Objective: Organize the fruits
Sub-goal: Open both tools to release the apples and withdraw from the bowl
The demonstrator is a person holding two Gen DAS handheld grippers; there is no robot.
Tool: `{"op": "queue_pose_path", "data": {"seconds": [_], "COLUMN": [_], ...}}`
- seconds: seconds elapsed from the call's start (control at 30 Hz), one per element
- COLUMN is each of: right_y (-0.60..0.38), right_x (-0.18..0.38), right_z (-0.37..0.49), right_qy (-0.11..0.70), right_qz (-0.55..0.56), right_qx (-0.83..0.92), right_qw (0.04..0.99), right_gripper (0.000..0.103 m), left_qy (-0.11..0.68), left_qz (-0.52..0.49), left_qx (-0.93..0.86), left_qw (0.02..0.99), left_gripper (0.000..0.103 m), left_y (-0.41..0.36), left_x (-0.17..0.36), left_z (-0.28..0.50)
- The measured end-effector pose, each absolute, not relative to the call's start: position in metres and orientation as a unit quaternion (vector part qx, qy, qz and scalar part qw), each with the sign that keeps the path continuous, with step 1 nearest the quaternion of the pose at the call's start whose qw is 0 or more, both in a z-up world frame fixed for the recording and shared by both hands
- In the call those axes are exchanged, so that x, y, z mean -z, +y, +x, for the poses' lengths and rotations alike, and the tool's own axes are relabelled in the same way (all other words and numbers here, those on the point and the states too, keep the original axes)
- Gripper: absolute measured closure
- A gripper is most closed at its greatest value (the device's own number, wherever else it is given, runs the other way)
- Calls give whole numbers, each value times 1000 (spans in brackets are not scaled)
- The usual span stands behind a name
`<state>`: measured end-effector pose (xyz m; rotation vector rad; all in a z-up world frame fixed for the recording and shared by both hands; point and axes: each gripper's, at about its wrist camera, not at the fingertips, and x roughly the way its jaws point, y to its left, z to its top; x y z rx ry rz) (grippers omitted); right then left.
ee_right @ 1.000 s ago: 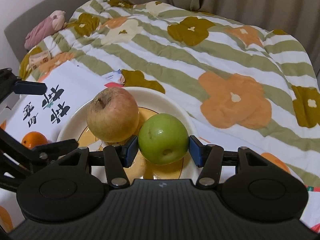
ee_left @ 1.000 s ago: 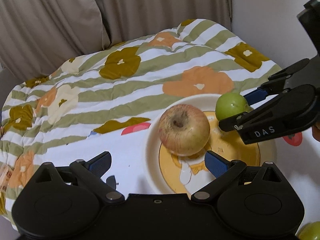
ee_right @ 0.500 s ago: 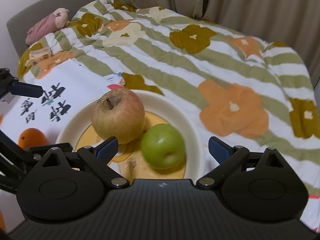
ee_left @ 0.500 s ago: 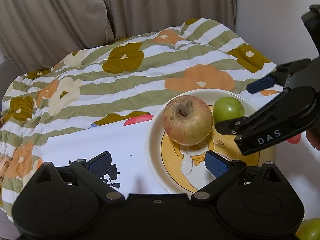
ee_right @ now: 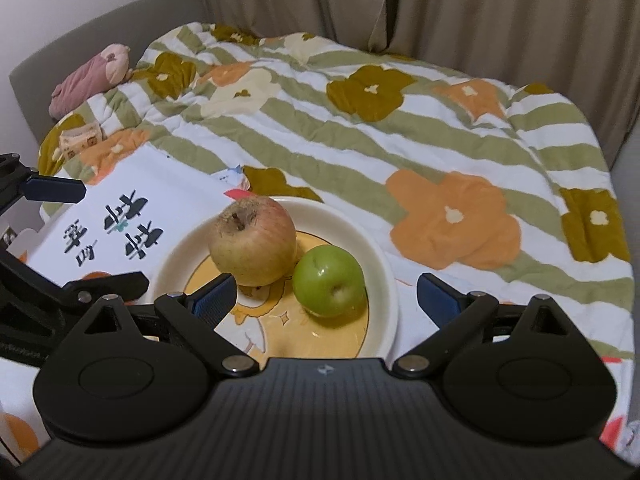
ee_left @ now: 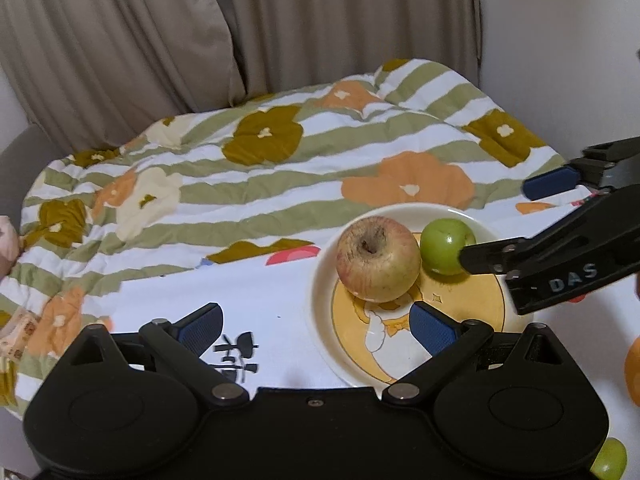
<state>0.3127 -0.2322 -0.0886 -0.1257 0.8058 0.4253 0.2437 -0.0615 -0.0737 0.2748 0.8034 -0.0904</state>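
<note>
Left wrist view
Plate [ee_left: 320, 280]: cream rim, yellow centre with a cartoon figure; rests on a white printed sheet [ee_left: 256, 292] laid over the quilt.
Red-yellow apple [ee_left: 378, 259]: on the plate, stem hollow facing up, touching the green fruit on its right side.
Green apple [ee_left: 446, 245]: on the plate, at the far right part of it, partly hidden by the tip of the other tool.
Left gripper [ee_left: 316, 326]: jaws spread wide, nothing between them; the right pad hangs over the plate's near part, the left pad over the sheet, beside the plate.
Right gripper [ee_left: 516, 220]: enters from the right edge, jaws apart, one black finger lettered DAS in front of the green apple; contact cannot be told.
Orange fruit [ee_left: 632, 372]: right edge, off the plate.
Small green fruit [ee_left: 610, 462]: lower right corner, off the plate.
Quilt [ee_left: 280, 176]: striped green and white, flower print, beyond the plate.
Curtain [ee_left: 200, 28]: beige, behind the quilt.

Right wrist view
Plate [ee_right: 384, 276]: on the sheet [ee_right: 132, 208], which bears black characters.
Red-yellow apple [ee_right: 253, 241]: left part of the plate.
Green apple [ee_right: 329, 280]: just right of it, touching, free of both pads.
Right gripper [ee_right: 326, 300]: jaws fully spread, holding nothing.
Left gripper [ee_right: 80, 236]: at the plate's left, jaws apart.
Pink plush toy [ee_right: 90, 78]: far beyond the plate, at the quilt's [ee_right: 400, 140] head end.
</note>
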Motion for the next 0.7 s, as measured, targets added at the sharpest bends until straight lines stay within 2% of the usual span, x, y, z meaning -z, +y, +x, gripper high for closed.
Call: {"op": "queue_pose_path", "data": {"seconds": [0.37,0.7], "right_y": [-245,-253], "right_x": [23,-2], "right_z": [223,126], "right_qy": [360,343], "right_qz": [-33,13], "right_qx": [-140,-79], "right_qw": [922,936], "right_gripper": [0,0], "left_qy": [329,302], "left_qz": [116,104], "left_qx": [33,57], "left_qw": [936,946], "left_gripper": [2,2], "left_y": [-56,-47], "left_x": [22,5], "left_z": [173,106]}}
